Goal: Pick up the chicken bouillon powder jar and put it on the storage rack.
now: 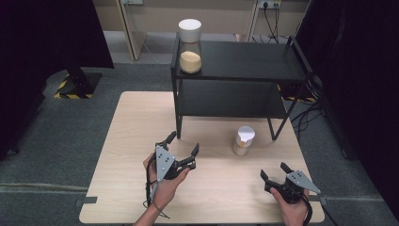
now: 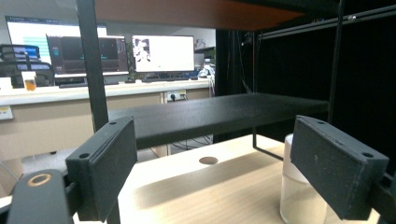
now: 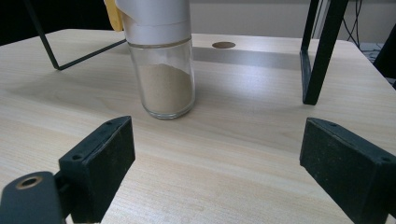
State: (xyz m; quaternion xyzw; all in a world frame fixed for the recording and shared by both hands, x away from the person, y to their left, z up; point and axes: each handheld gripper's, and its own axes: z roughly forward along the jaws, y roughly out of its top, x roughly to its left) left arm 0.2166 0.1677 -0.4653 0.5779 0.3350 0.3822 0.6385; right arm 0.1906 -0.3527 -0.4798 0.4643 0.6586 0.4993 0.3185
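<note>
Two grippers hover with jaws wide apart and empty. One small jar [image 1: 243, 141] stands upright on the table [image 1: 127, 141] just in front of the black shelf [image 1: 235, 61], ahead of the right gripper [image 1: 274, 171] and right of the left gripper [image 1: 182, 144], roughly midway between them.
</note>
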